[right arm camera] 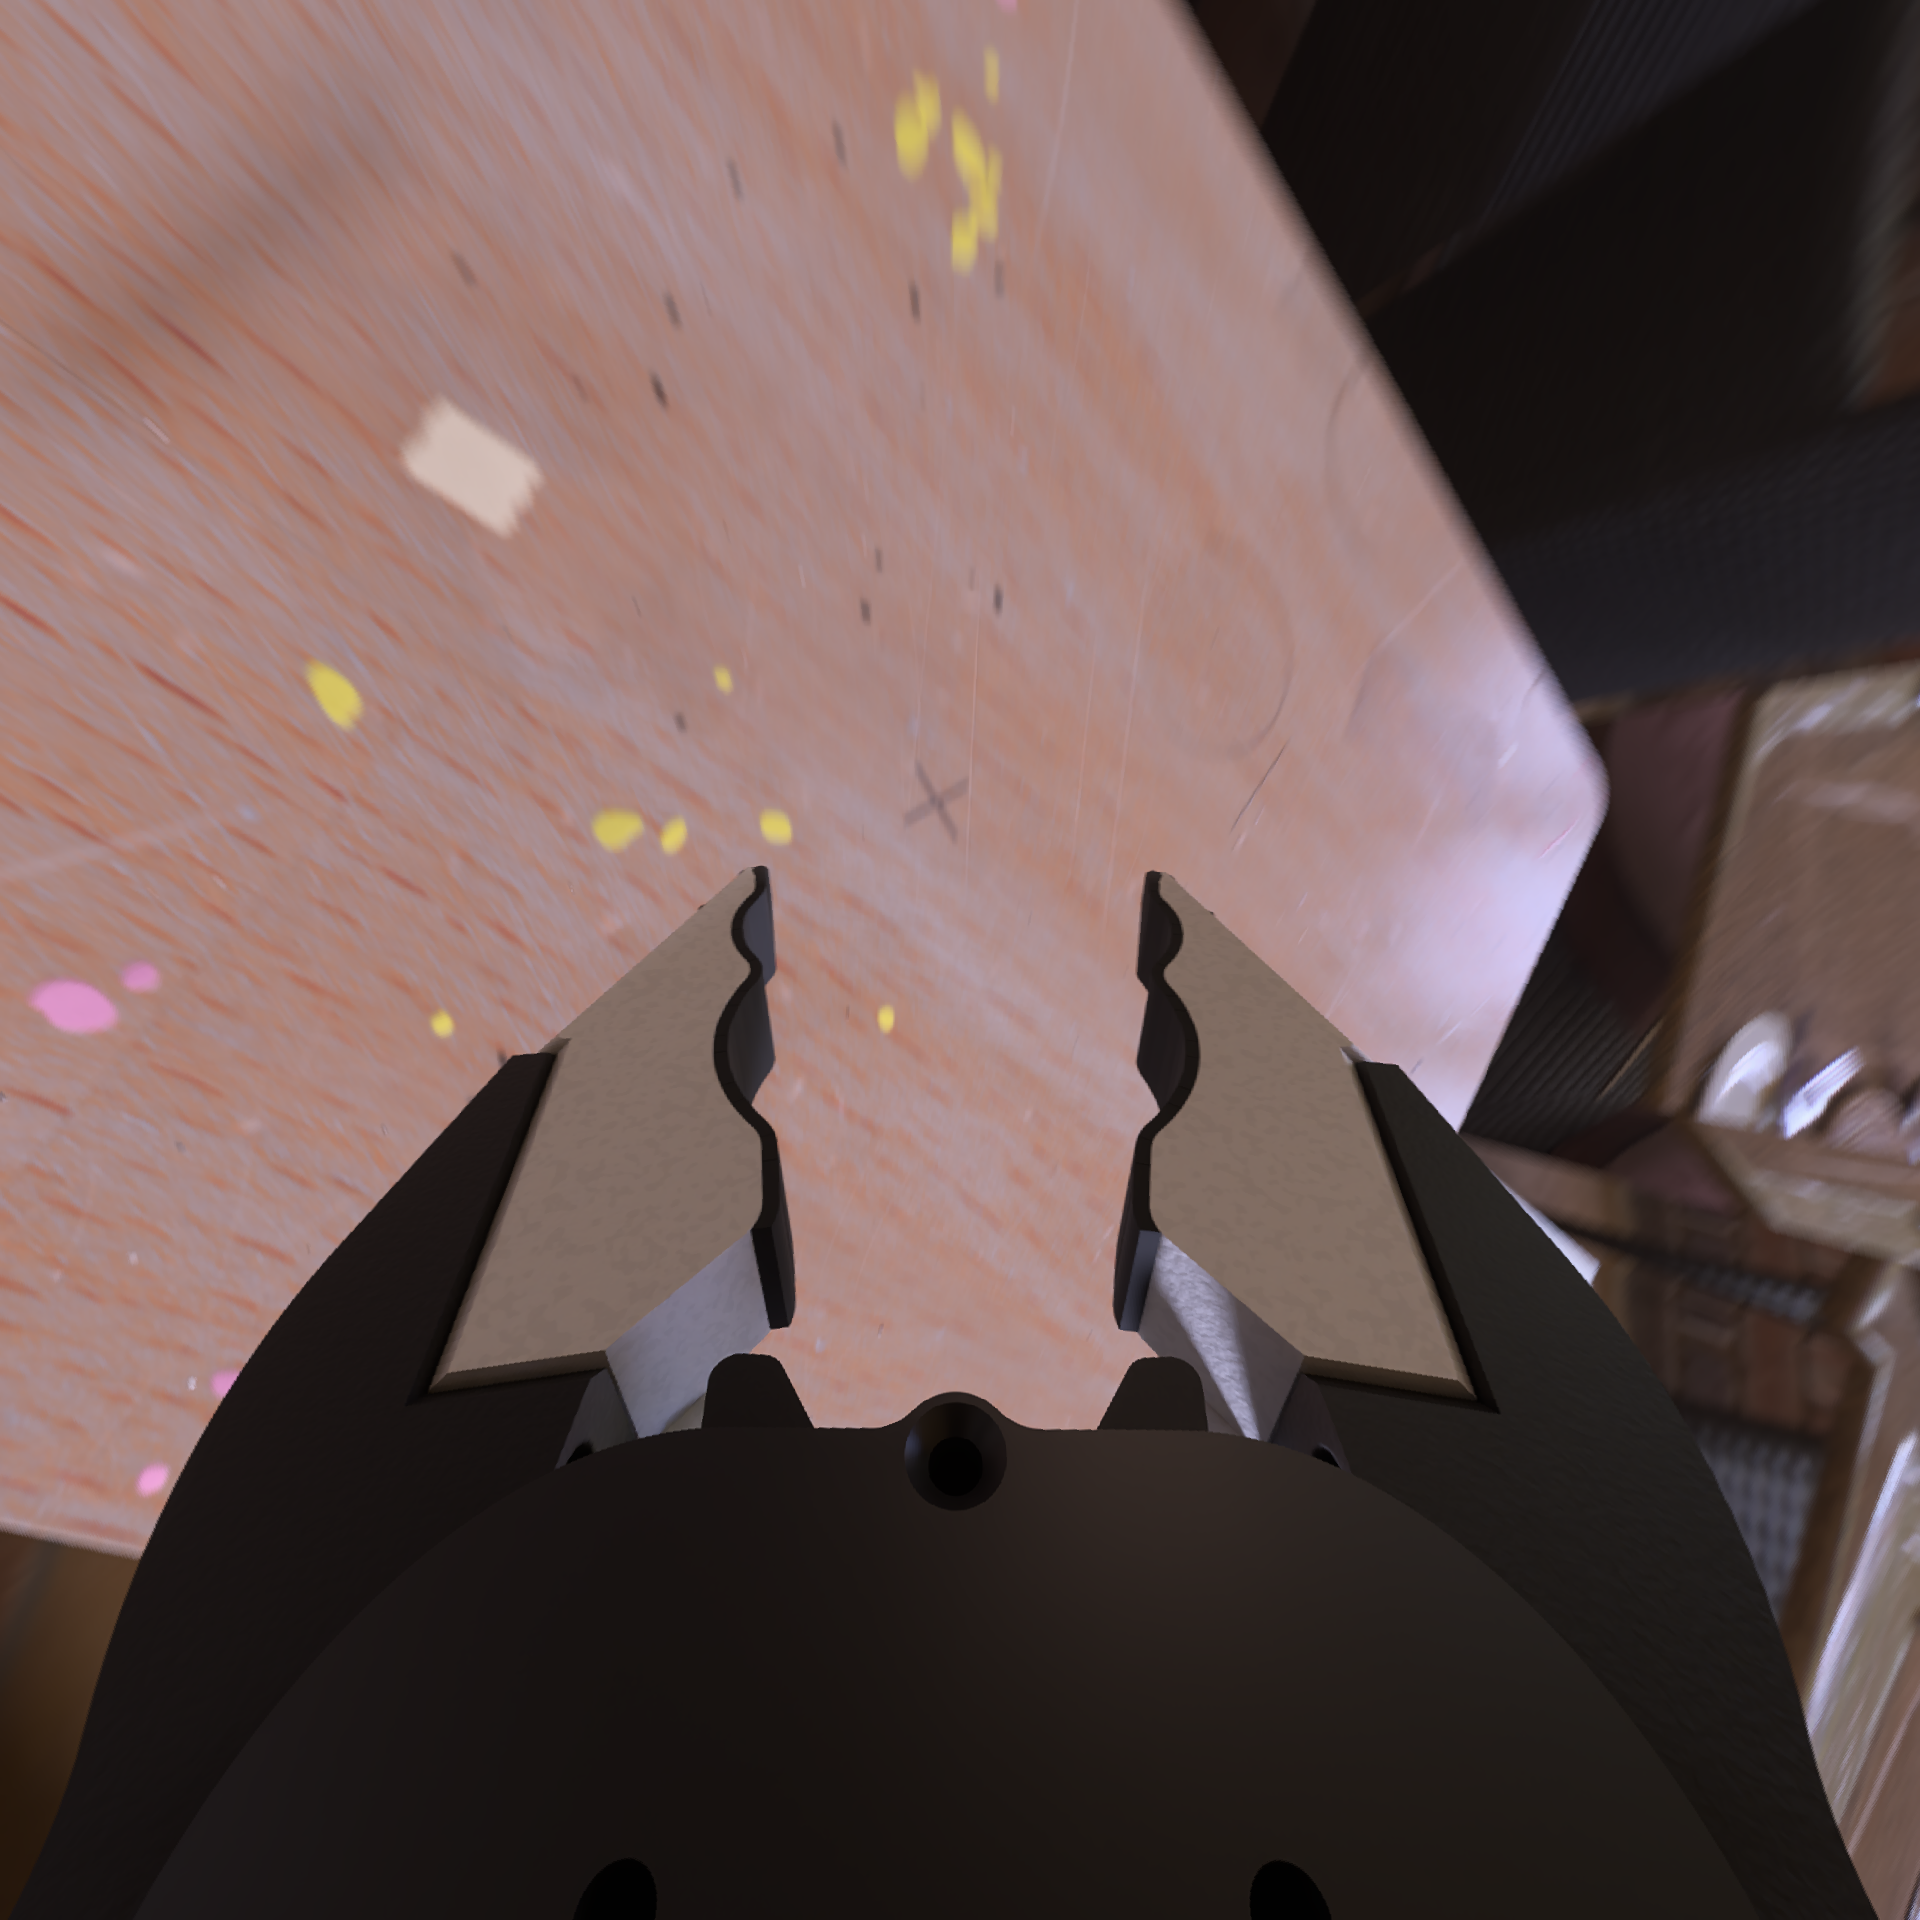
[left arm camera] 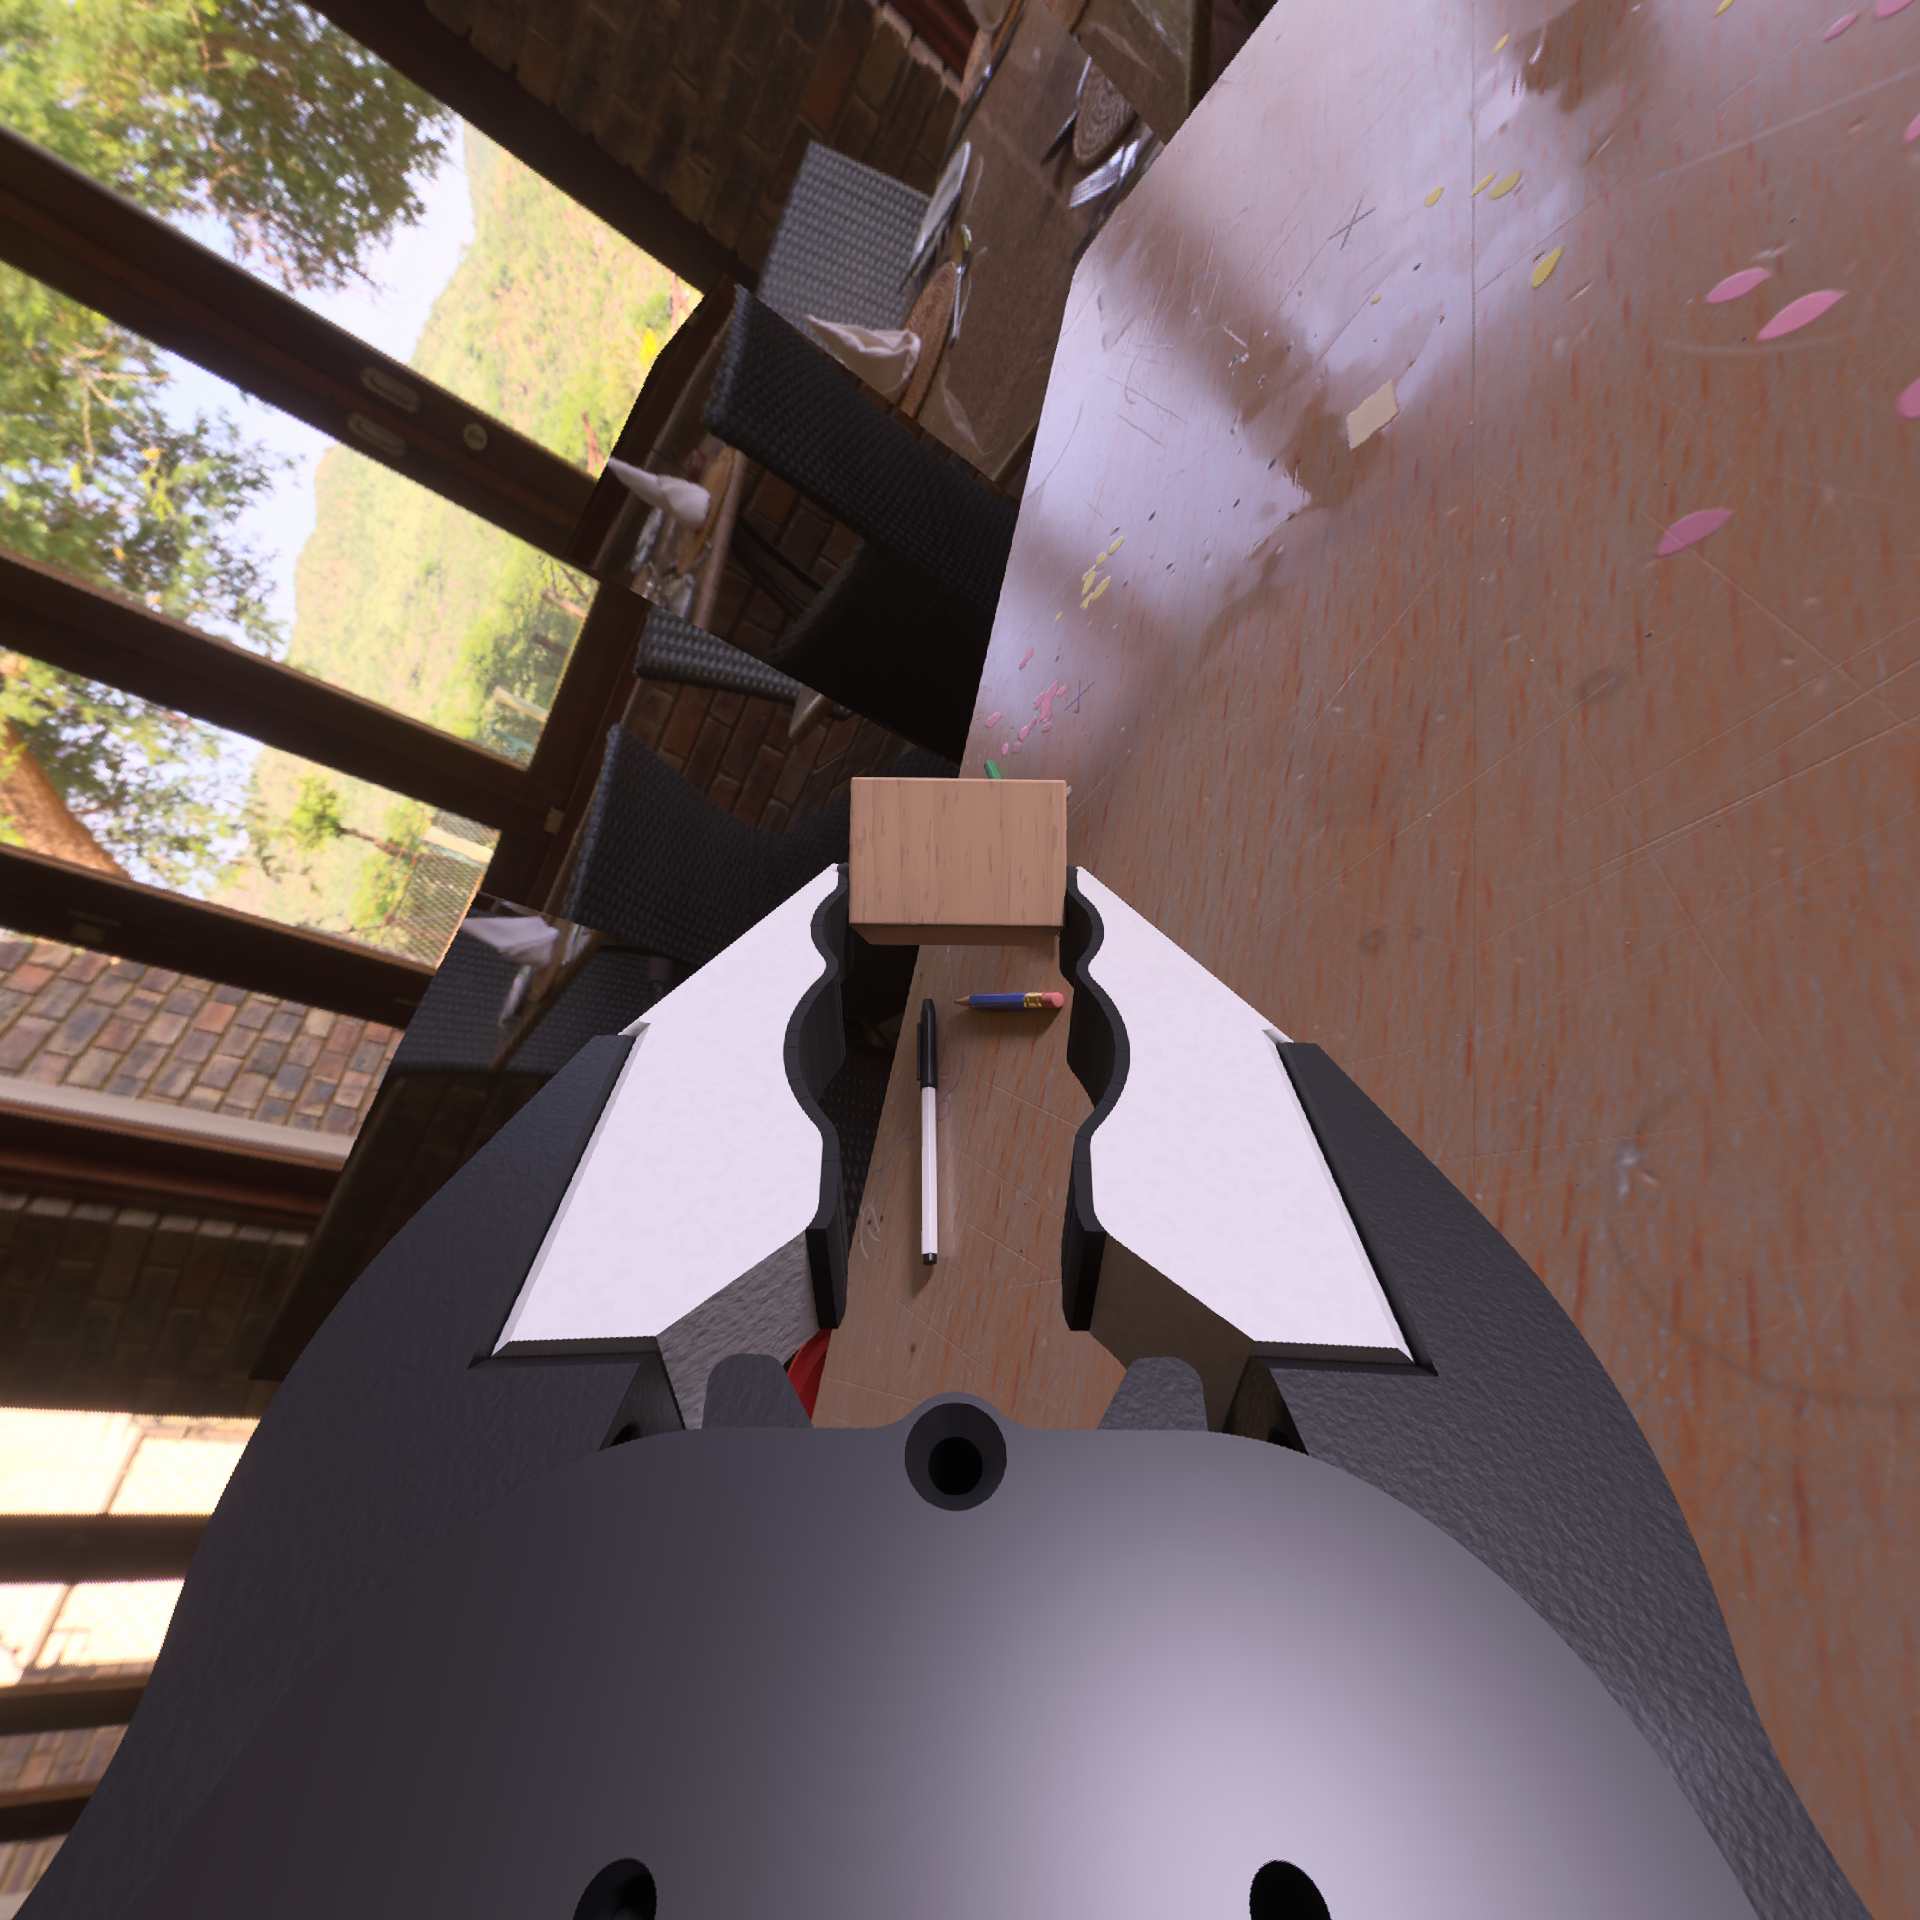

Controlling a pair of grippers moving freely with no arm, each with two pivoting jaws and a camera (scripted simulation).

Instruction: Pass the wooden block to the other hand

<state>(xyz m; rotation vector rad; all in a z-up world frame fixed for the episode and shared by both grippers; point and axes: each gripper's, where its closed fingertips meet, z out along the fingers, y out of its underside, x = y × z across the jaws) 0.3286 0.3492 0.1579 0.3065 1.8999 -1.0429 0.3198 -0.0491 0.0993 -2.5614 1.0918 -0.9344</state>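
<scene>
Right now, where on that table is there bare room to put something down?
The wide stretch of table under the right gripper is bare, only paint specks and a tape scrap. It is crowded near the left gripper, which grips the wooden block above a pen and pencil by the edge.

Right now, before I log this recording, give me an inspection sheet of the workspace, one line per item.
Surface: scratched wooden table with pink and yellow paint flecks, a pale scrap and pencilled crosses.
Job's things: wooden block pinched at the tips of the left gripper, held clear of the table.
Clutter: pen and short blue pencil lying on the table near its edge, apart from each other; a green tip shows behind the block.
Grippers: left shut on the block; right gripper open, nothing between its fingers, over bare table.
Cables: nothing seen.
Surroundings: dark wicker chairs, laid tables, brick wall, windows onto trees.
</scene>
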